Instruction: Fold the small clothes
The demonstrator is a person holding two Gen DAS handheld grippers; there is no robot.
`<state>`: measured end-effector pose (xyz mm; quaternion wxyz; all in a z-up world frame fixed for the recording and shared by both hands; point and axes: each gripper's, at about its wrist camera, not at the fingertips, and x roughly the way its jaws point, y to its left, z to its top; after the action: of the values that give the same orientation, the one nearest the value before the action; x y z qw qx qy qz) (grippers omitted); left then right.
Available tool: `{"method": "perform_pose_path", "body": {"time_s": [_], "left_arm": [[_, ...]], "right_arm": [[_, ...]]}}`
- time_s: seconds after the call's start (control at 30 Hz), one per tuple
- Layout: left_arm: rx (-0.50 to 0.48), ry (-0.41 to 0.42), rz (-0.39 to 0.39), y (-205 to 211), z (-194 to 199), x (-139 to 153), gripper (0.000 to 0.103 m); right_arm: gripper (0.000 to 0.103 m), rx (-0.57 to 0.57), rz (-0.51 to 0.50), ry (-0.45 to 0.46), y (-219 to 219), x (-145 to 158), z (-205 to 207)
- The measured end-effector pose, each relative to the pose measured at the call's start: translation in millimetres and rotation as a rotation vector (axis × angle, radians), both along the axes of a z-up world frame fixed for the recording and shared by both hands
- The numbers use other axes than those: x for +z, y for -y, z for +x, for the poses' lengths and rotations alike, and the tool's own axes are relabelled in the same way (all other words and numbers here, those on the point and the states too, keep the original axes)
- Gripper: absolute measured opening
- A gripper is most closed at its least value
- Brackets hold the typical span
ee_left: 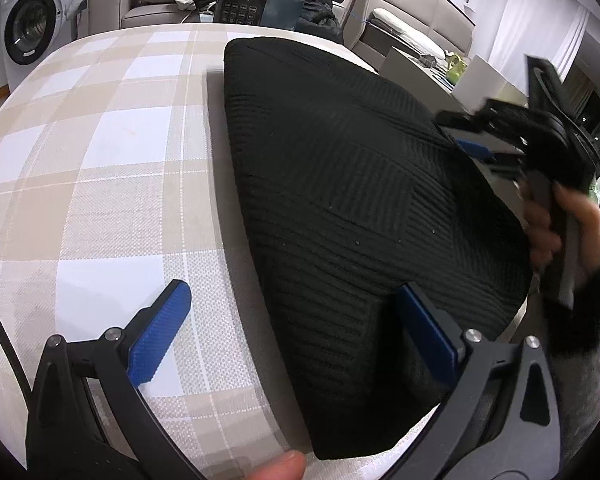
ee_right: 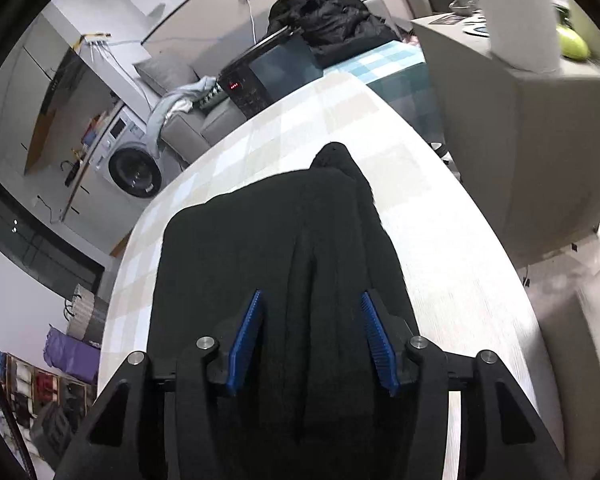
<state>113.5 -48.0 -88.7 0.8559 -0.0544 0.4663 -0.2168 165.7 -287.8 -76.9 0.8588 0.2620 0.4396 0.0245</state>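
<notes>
Two hand-held grippers work over one black ribbed knit garment [ee_left: 352, 184] that lies folded into a thick, rounded bundle on a table covered by a beige-and-white checked cloth [ee_left: 100, 152]. In the left wrist view the left gripper [ee_left: 296, 332] has its blue-padded fingers spread wide apart, one over bare cloth and one over the near corner of the garment, clamped on nothing. The right gripper [ee_left: 480, 148] shows blurred at the garment's right side, with a hand [ee_left: 556, 224] around its handle. In the right wrist view its fingers stand part-way apart above the garment [ee_right: 284, 248], with dark fabric between them but the pads not pressing on it. The knit looks soft, light and floppy, with enough texture to resist slipping; it should bend wherever it is lifted, so a doubled edge or corner seems the best place to pinch, taking all layers at once. Open tablecloth lies to the left and on the far side, giving room to slide or flip the bundle. The near and right edges of the table are close to the garment, and a dark appliance with a keypad [ee_left: 260, 4] sits at the far edge.
</notes>
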Motion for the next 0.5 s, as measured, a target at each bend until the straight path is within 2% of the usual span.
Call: {"method": "perform_pose_path", "body": {"time_s": [0.1, 0.2, 0.27, 0.3, 0.33, 0.37, 0.43, 0.5], "left_arm": [[-0.006, 0.005, 0.001, -0.2, 1.1, -0.1, 0.101], [-0.013, 0.007, -0.004, -0.4, 3.2, -0.1, 0.101], [-0.015, 0.008, -0.010, -1.4, 3.8, -0.4, 0.101], [-0.018, 0.009, -0.012, -1.8, 5.1, -0.7, 0.101], [-0.018, 0.010, -0.015, -1.5, 5.5, -0.8, 0.101], [-0.017, 0.011, -0.017, -2.0, 6.4, -0.9, 0.101], [-0.016, 0.011, -0.022, -2.2, 7.6, -0.9, 0.101], [-0.015, 0.010, -0.025, -1.3, 9.2, -1.1, 0.101]], "right_arm": [[0.056, 0.024, -0.024, -0.031, 1.5, -1.9, 27.1], [0.057, 0.055, -0.029, -0.061, 1.6, -5.3, 46.8], [0.055, 0.084, -0.075, -0.068, 0.1, -5.8, 58.5], [0.050, 0.111, -0.104, -0.070, -3.7, -5.9, 62.2], [0.029, 0.153, -0.149, -0.059, -9.4, -3.6, 64.2], [0.022, 0.185, -0.176, -0.055, -15.5, -2.4, 66.0], [0.015, 0.226, -0.264, -0.020, -28.6, 7.1, 63.2], [0.014, 0.275, -0.346, 0.056, -40.8, 24.2, 54.1]]}}
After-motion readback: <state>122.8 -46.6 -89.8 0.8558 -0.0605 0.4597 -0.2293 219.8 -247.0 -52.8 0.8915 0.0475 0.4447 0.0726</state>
